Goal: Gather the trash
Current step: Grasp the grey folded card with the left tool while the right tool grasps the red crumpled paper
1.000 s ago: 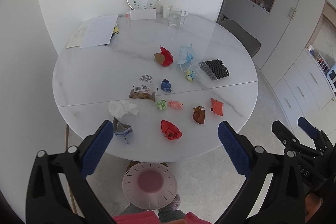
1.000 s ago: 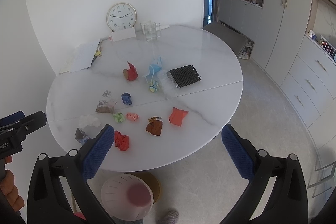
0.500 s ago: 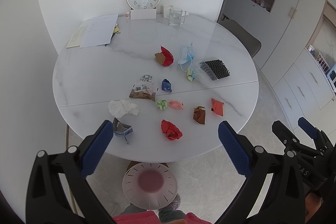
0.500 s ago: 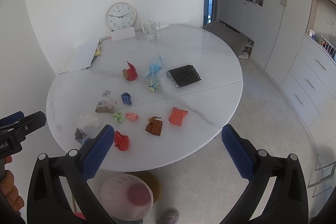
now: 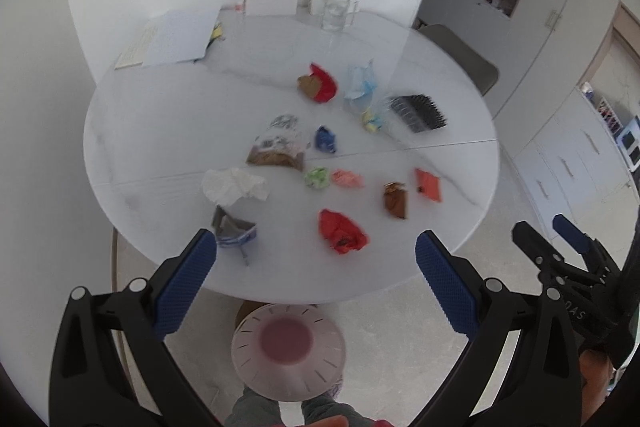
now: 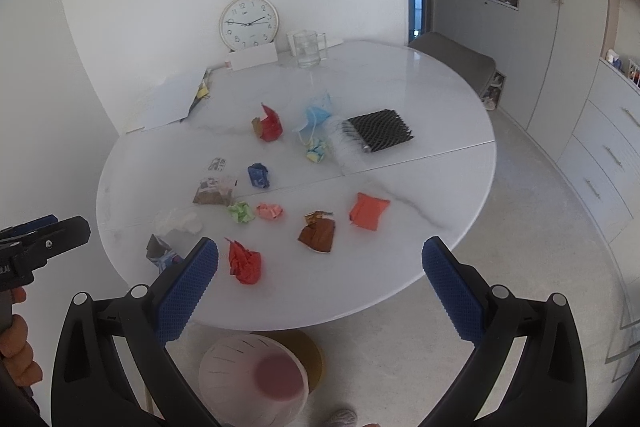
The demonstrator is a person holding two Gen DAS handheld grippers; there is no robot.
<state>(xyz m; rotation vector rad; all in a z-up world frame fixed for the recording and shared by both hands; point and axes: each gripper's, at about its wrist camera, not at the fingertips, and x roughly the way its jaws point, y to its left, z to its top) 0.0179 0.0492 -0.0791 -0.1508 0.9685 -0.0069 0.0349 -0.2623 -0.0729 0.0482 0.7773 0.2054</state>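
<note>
You're holding both grippers above the near edge of the round table (image 6: 440,99), and both are sitting wide apart, gripping nothing: the left gripper (image 5: 316,267) is framing the near rim, the right gripper (image 6: 320,275) is doing the same just beside it. The trash is lying scattered across the tabletop. Nearest you, a red wad (image 6: 244,262) is resting between the right gripper's blue pads (image 6: 188,291), with a brown wrapper (image 6: 317,231) and an orange packet (image 6: 368,211) just past it. A white tissue (image 5: 234,185) and a torn carton (image 5: 234,229) are sitting by the left pad. Farther back, a blue mask (image 6: 316,119) is lying beside a black mesh sheet (image 6: 380,131). A pink bin (image 5: 288,351) is standing on the floor under the table edge.
</note>
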